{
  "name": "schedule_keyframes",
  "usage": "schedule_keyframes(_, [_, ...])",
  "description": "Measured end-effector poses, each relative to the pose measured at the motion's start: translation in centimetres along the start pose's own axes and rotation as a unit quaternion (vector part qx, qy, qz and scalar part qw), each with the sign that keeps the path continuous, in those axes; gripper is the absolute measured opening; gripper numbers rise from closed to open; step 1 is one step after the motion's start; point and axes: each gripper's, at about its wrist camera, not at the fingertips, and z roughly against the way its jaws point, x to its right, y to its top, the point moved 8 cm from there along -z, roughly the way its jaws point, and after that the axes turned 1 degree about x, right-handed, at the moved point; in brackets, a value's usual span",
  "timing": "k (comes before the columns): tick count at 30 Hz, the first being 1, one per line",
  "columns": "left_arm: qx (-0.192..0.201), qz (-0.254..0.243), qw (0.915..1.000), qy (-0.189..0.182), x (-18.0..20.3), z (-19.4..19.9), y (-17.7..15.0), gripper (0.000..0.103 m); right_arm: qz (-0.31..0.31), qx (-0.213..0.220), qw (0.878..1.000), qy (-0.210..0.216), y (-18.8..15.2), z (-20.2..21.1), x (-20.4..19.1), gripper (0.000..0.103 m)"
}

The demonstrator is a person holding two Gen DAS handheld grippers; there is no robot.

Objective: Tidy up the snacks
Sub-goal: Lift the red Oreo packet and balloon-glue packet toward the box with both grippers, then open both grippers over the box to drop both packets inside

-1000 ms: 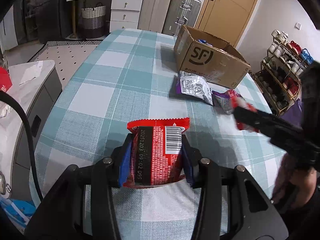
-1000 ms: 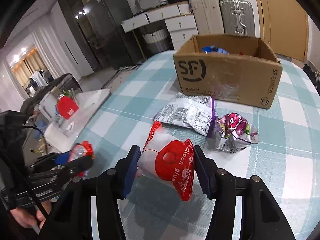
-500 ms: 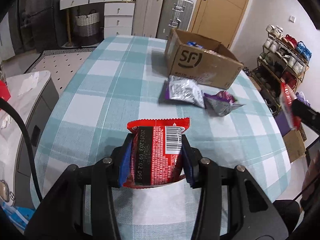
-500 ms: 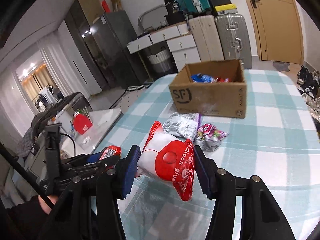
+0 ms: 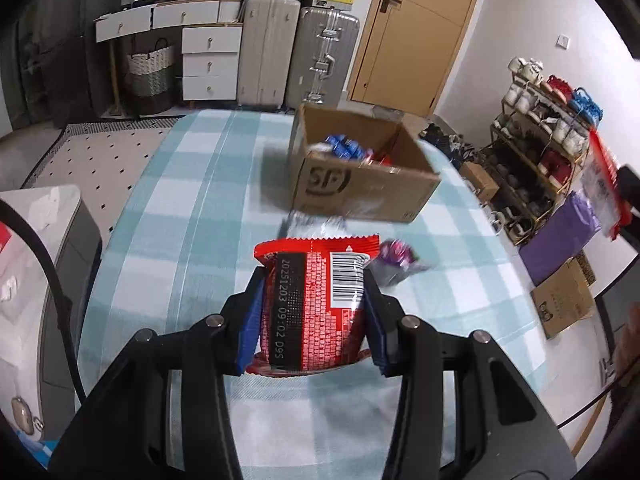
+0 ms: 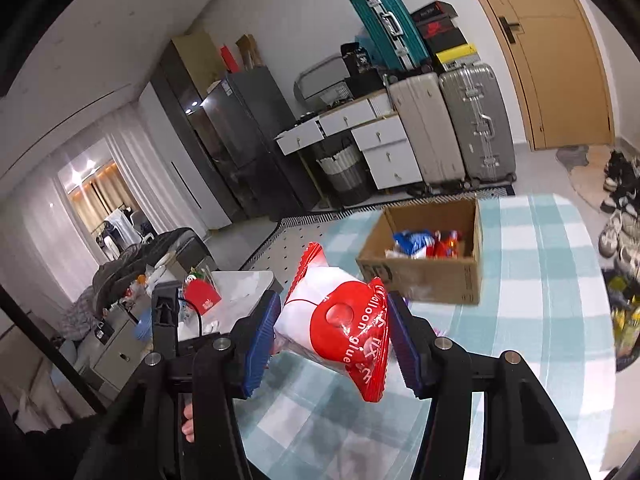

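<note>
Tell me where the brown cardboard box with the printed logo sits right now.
The brown cardboard box sits open on the far half of the checked teal tablecloth, ahead in both wrist views, with a purple snack wrapper lying just before it.

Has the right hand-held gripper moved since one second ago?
Yes. The right hand-held gripper has risen: the cardboard box now lies lower, its inside visible.

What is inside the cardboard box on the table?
The cardboard box holds blue packets and red packets. Its walls and the top packets hide whatever lies deeper.
</note>
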Motion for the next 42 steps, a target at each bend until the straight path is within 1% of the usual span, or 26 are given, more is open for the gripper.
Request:
schedule_keyframes(2, [0.003,0.002,1.0000,-0.005,0.6,0.4,1.7,0.041,0.014,-0.001,1.000,-0.007,1.1,-0.1,-0.5,0.055])
schedule_keyframes(6, [0.018,-0.016,0.9997,0.006,1.9,1.3,5.3,0.041,0.037,0.001,0.999,-0.029,3.4,-0.9,-1.1,0.055])
schedule_keyframes(8, [0.021,-0.019,0.9996,0.007,2.5,1.6,7.2,0.041,0.037,0.003,0.999,-0.034,4.4,-1.2,-1.2,0.055])
schedule_keyframes(12, [0.025,-0.018,0.9995,0.002,3.7,2.3,10.7,0.041,0.017,0.015,0.999,-0.026,7.0,-1.6,-1.5,0.055])
schedule_keyframes(15, [0.029,-0.028,0.9992,0.008,5.0,2.4,13.0,0.041,0.022,0.025,0.999,-0.031,9.1,-1.9,-1.8,0.055])
schedule_keyframes(18, [0.027,-0.037,0.9989,0.011,6.1,2.0,15.0,0.041,0.016,0.030,0.999,-0.037,11.0,-2.8,-1.5,0.055])
schedule_keyframes(20, [0.023,-0.032,0.9992,0.010,6.6,1.3,16.4,0.041,0.010,0.033,0.998,-0.045,12.3,-3.6,-0.8,0.055])
schedule_keyframes(23, [0.025,-0.038,0.9989,0.015,7.3,-0.1,18.6,0.041,0.006,0.027,0.998,-0.059,13.6,-5.3,0.4,0.055])
schedule_keyframes(25, [0.025,-0.050,0.9981,0.023,7.8,-1.4,19.9,0.041,0.007,0.017,0.997,-0.073,14.5,-7.0,1.7,0.055])
schedule_keyframes(27, [0.015,-0.049,0.9984,0.024,7.9,-3.1,21.0,0.041,0.005,0.011,0.996,-0.083,15.3,-8.5,2.9,0.055])
schedule_keyframes(31, [-0.010,-0.028,0.9993,0.023,7.3,-8.0,22.8,0.041,-0.004,-0.005,0.995,-0.096,16.2,-11.9,5.4,0.055])
schedule_keyframes(33, [-0.025,-0.029,0.9992,0.012,7.2,-10.5,23.3,0.041,-0.002,-0.017,0.994,-0.106,16.4,-13.8,6.7,0.055])
schedule_keyframes(34, [-0.031,-0.036,0.9987,0.017,7.2,-11.9,23.7,0.041,-0.002,-0.022,0.993,-0.112,16.6,-14.9,7.5,0.055])
schedule_keyframes(36, [-0.035,-0.047,0.9980,0.021,6.9,-14.1,23.8,0.041,-0.003,-0.033,0.992,-0.119,16.4,-16.8,8.9,0.055])
schedule_keyframes(38, [-0.048,-0.051,0.9974,0.015,7.0,-16.4,23.9,0.041,-0.006,-0.048,0.991,-0.125,15.8,-19.1,10.5,0.055])
schedule_keyframes(42, [-0.067,-0.035,0.9971,-0.005,6.7,-20.2,23.3,0.041,-0.031,-0.070,0.989,-0.125,14.0,-22.7,13.5,0.055])
